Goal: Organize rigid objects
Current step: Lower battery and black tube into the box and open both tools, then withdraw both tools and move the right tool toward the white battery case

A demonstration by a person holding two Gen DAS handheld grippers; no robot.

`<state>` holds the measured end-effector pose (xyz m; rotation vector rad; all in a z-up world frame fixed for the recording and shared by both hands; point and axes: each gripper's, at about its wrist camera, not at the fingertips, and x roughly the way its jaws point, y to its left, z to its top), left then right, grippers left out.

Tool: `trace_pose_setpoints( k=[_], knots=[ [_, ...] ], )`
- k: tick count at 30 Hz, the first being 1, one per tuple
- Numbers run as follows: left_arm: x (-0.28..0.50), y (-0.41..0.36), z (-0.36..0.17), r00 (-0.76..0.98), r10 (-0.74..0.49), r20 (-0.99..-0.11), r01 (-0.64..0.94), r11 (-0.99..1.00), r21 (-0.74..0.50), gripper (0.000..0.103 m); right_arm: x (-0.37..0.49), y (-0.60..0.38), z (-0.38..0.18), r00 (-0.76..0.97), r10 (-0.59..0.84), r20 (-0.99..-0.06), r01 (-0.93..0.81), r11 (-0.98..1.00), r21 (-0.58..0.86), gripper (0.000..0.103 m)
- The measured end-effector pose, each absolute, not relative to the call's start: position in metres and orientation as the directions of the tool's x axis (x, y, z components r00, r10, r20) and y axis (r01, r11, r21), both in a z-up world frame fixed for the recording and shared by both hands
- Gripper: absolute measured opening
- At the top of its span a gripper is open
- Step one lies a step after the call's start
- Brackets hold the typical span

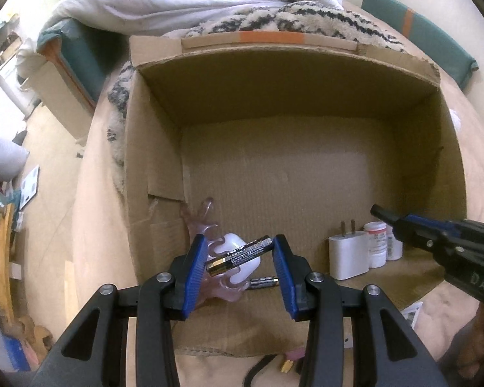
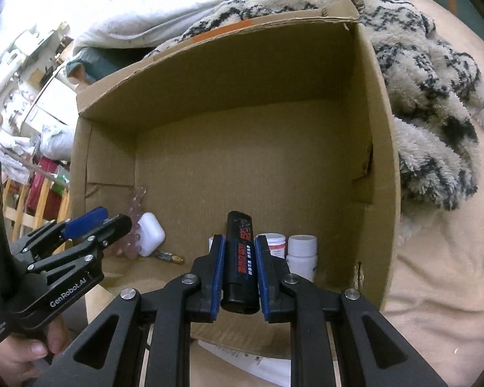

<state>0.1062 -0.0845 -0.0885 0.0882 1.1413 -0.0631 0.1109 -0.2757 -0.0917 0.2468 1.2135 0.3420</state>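
Both grippers hang over the open cardboard box (image 1: 151,148), pointing steeply down into it. The left gripper (image 1: 240,258) has a battery (image 1: 238,255) pinched end to end between its blue pads, the cell lying slantwise across the gap, gold end low at 8 o'clock, silver end high at 2 o'clock. Directly beneath it on the box floor sits a white earbud case (image 1: 247,272), resting against a translucent pink claw clip (image 1: 206,225) in the corner at 7 o'clock of the box. A second battery (image 1: 264,282) lies flat on the cardboard just beside the case, toward 4 o'clock.

Over on the other side, the right gripper (image 2: 238,258) is clamped tight on a black lighter (image 2: 240,258) with red print, gripped by its long sides and pointing toward 12 o'clock along the fingers. Just past its tips, at 1 o'clock, two white pill bottles (image 2: 302,253) stand upright side by side against the box's near wall, and a white plug adapter (image 1: 347,254) stands just beside them, prongs up. A striped fleece blanket (image 2: 429,103) lies bunched outside the box at 2 o'clock.
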Motion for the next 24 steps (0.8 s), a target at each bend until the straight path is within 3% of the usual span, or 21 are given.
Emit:
trace_pose_setpoints(
  k=[3, 4, 5, 6, 7, 9, 14, 19, 24],
  knots=[
    [0.106, -0.084, -0.087, 0.41, -0.013, -0.912, 0.092, 0.995, 0.028, 0.038, 0.111, -0.278, -0.09, 0.309, 0.392, -0.866, -0.118, 0.92, 0.374, 0.021],
    [0.105, -0.085, -0.085, 0.41, -0.016, -0.912, 0.098, 0.995, 0.026, 0.043, 0.111, -0.279, -0.088, 0.312, 0.403, -0.86, -0.117, 0.915, 0.387, 0.022],
    [0.105, -0.086, -0.084, 0.411, -0.018, -0.911, 0.104, 0.994, 0.027, 0.055, 0.111, -0.279, -0.086, 0.318, 0.413, -0.854, -0.118, 0.91, 0.396, 0.024],
    [0.103, -0.086, -0.081, 0.422, -0.016, -0.907, 0.107, 0.994, 0.033, 0.062, 0.111, -0.279, -0.084, 0.328, 0.416, -0.848, -0.118, 0.909, 0.4, 0.032],
    [0.102, -0.087, -0.078, 0.435, -0.014, -0.9, 0.108, 0.993, 0.037, 0.067, 0.11, -0.28, -0.08, 0.341, 0.418, -0.842, -0.12, 0.908, 0.402, 0.05],
    [0.1, -0.089, -0.072, 0.461, -0.018, -0.887, 0.118, 0.992, 0.041, 0.067, 0.108, -0.283, -0.073, 0.375, 0.43, -0.821, -0.122, 0.901, 0.416, 0.077],
    [0.095, -0.095, -0.063, 0.489, -0.026, -0.872, 0.146, 0.988, 0.053, 0.068, 0.107, -0.288, -0.062, 0.41, 0.457, -0.789, -0.123, 0.885, 0.448, 0.079],
    [0.092, -0.092, -0.054, 0.511, -0.005, -0.86, 0.139, 0.987, 0.077, 0.068, 0.105, -0.291, -0.054, 0.438, 0.465, -0.769, -0.117, 0.878, 0.465, 0.096],
    [0.085, -0.081, -0.044, 0.513, 0.001, -0.858, 0.116, 0.991, 0.071, 0.068, 0.098, -0.298, -0.05, 0.455, 0.459, -0.763, -0.1, 0.878, 0.469, 0.097]
  ],
)
